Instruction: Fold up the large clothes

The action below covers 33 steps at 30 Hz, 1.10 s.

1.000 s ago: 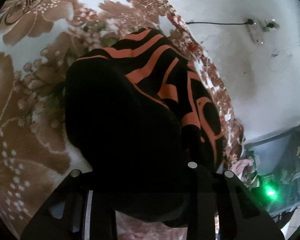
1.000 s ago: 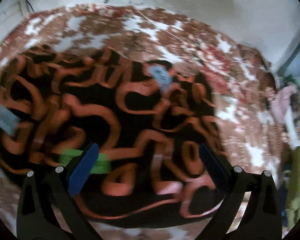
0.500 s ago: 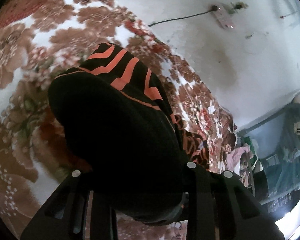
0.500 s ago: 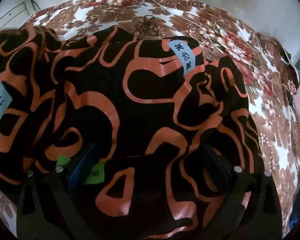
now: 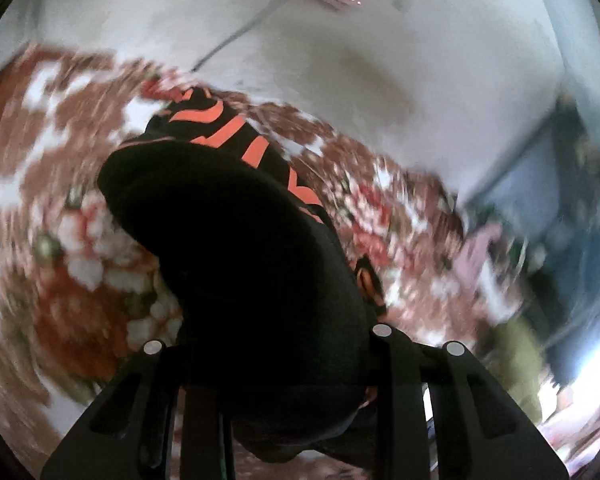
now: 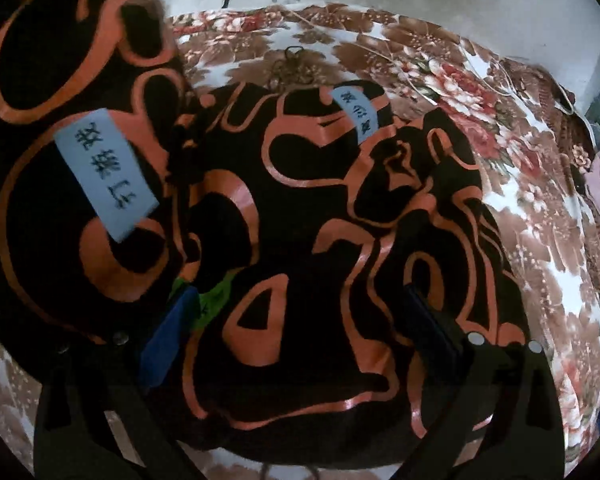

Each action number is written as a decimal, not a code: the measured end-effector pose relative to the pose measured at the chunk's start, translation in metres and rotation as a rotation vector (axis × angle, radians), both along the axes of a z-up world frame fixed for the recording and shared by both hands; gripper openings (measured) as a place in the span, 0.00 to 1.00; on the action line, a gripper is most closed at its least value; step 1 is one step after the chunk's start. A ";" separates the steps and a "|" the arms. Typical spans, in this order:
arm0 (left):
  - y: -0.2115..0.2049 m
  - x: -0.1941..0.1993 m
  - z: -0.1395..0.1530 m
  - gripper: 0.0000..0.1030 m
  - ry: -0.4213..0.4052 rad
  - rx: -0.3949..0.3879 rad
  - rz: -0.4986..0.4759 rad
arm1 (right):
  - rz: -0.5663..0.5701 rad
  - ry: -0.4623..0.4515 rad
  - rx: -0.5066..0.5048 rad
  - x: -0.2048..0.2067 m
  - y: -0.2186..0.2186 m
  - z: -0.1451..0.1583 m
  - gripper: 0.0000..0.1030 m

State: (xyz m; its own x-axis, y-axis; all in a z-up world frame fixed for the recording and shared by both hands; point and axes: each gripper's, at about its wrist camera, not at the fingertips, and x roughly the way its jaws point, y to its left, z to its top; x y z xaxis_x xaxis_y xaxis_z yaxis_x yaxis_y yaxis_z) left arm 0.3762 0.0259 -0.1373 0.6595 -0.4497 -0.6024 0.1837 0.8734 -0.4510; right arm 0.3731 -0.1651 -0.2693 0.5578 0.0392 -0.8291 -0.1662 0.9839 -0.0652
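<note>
The left hand-held gripper (image 5: 278,364) is clamped on a bunched fold of the one black-and-orange garment (image 6: 308,248), lifted above the floral bedspread (image 6: 532,216). The right hand-held gripper (image 6: 300,320) stands with jaws wide apart, low over the garment spread on the bed. Two pale blue labels (image 6: 106,174) and one green tag (image 6: 210,300) sit on the cloth.

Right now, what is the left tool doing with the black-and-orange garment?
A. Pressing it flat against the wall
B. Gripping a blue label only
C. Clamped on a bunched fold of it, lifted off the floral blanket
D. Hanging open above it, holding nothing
C: in the left wrist view, black fabric of the garment bunches out of the left tool, above the floral blanket.
</note>
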 end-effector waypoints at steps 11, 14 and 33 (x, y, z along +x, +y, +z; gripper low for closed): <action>-0.125 -0.007 0.009 0.26 -0.100 0.402 -0.275 | 0.018 -0.011 0.031 -0.029 -0.049 0.025 0.95; -0.164 -0.018 -0.002 0.26 -0.126 0.558 -0.349 | -0.094 -0.020 0.017 -0.048 -0.091 0.041 0.95; -0.289 -0.033 -0.116 0.29 0.015 0.789 -0.480 | -0.318 0.019 -0.072 -0.047 -0.263 0.069 0.95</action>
